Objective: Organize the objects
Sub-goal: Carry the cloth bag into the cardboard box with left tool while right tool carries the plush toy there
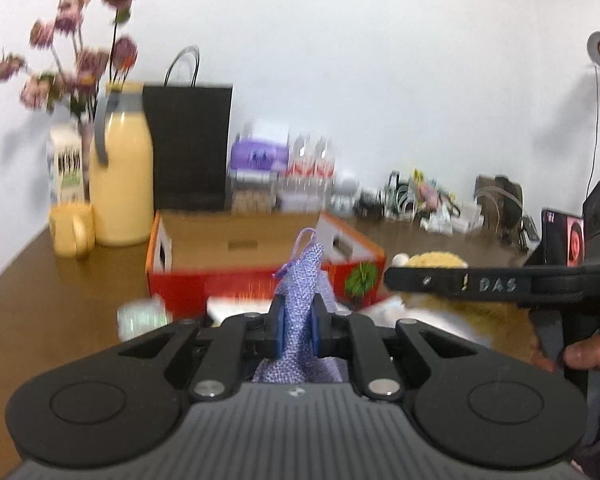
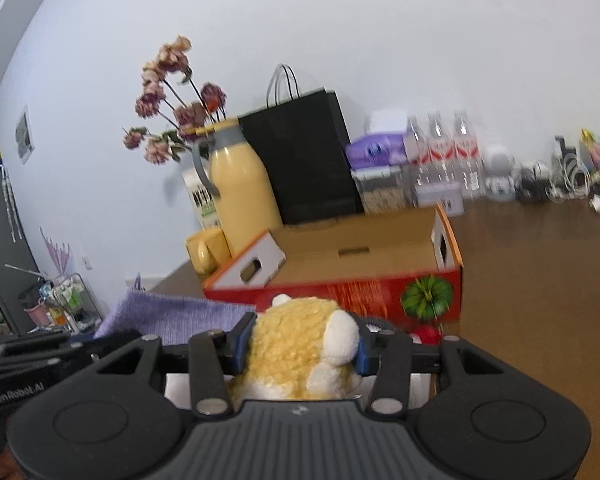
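L tool (image 1: 296,330): blue pads closed tight on a purple knit pouch (image 1: 302,296), pinched mid-body so its cord loop sticks up; the rest of the fabric sags below the pads.
R tool (image 2: 298,350): closed round a yellow/white plush toy (image 2: 300,354), pads pressing into both sides. Soft body, so the squeeze looks firm enough to carry w/o slipping.
Box (image 2: 340,284): red/orange cardboard, open top, on the worktop (image 2: 540,280) directly ahead of both tools. Inside looks bare as far as the floor shows. Prob the drop target, since it's the only open container within reach and both tools face it.
Item positions: both held items are off the worktop, near the box's front wall, not yet over the opening.
Why both held: looks like one load per hand, so two items go in on one trip.
Tool spacing: R tool crosses the right side of the left wrist view, close beside the L one; collision risk if both go for the box together.
Background: yellow jug (image 1: 120,168) w/ matching mug (image 1: 70,230), dried flowers (image 1: 76,52), black paper bag (image 1: 188,144), water bottles (image 2: 444,156) along the wall, all behind the box, out of the way.
Blur: both views smeared, small items by the box front unclear.
Next (guess): lift over the front wall, then release inside.
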### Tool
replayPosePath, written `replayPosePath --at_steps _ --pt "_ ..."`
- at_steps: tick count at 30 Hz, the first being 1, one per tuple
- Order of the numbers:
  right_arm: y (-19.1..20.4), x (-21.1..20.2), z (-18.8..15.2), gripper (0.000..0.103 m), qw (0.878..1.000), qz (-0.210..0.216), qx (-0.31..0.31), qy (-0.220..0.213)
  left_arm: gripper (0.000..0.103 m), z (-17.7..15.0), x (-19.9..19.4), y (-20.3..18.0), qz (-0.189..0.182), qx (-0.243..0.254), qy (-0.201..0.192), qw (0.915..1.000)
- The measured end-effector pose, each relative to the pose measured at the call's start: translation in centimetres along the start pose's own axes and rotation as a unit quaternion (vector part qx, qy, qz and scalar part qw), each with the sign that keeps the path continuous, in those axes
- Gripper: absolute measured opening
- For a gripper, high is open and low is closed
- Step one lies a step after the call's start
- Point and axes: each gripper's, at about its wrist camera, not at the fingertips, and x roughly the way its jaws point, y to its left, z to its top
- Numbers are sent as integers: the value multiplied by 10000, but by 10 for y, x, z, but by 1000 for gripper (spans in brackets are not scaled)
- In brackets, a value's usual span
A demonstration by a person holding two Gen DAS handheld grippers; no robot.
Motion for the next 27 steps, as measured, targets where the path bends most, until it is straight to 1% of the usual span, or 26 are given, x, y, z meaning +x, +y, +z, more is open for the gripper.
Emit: replayPosePath --at_steps 6,11,15,20,23,26,27 --pt "-3 27 36 45 9994 -101 -71 -327 13 36 25 6 42 -82 -348 9994" --pt "-11 62 65 45 9985 -223 -32 -498 13 63 63 21 117 -312 -477 9983" --pt "-18 97 81 45 9980 -359 -44 -514 13 78 99 37 238 -497 -424 9976" --pt "-31 141 99 45 9979 -489 -79 -428 13 91 145 56 378 -773 -256 9960" --pt "-41 167 105 45 9980 -575 -98 -261 13 94 174 66 492 -970 -79 9940" --pt "-54 190 105 45 9973 -732 -86 -68 13 91 202 79 414 -1334 138 9901" --pt "-59 198 103 45 9968 -792 -62 -12 13 88 210 81 495 -1371 202 9891"
